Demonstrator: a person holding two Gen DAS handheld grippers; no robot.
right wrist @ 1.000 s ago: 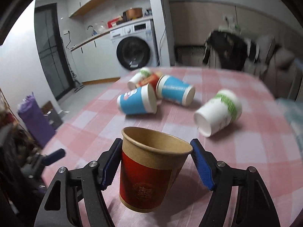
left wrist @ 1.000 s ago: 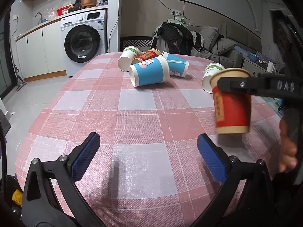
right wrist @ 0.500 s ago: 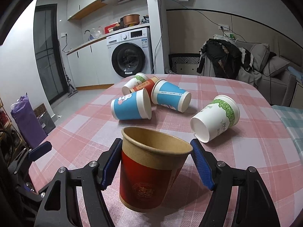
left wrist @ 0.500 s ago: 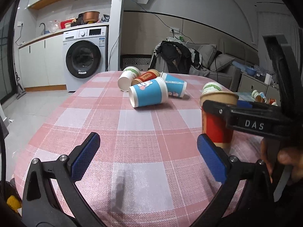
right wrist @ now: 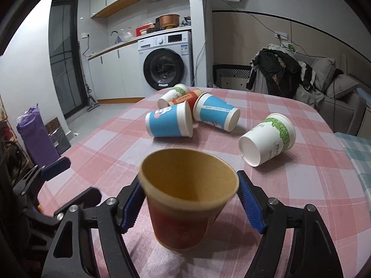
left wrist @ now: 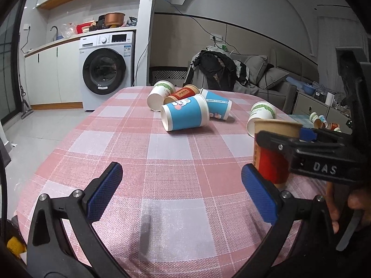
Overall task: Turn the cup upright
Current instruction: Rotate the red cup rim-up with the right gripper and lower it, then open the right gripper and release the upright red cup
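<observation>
**Red cup upright, ready to be let go**

The right hand-held gripper has its blue pads on either side of the red cup, just under the brown rim, and the cup stands mouth-up near the front edge of the pink checked tabletop. From the left wrist view the cup's base looks to be down on the cloth or very close to it; I cannot tell for certain that it is touching. The left pad seems to press the wall, while a thin gap may show at the right pad, so the grip looks light at best.

The left hand-held gripper hangs low over the tabletop with its jaws spread wide and nothing between them.

Five more cups lie on their sides farther back: a blue cup with a cartoon print, a second blue cup touching it, a small red cup and a white cup behind them, and a green-banded white cup lying apart to the right.

To finish this step well, I would say the base should sit flat before the jaws part, and they should open evenly so neither pad drags the thin paper wall sideways. Then the gripper should back straight out, away from the rim; a light empty cup tips easily.
</observation>
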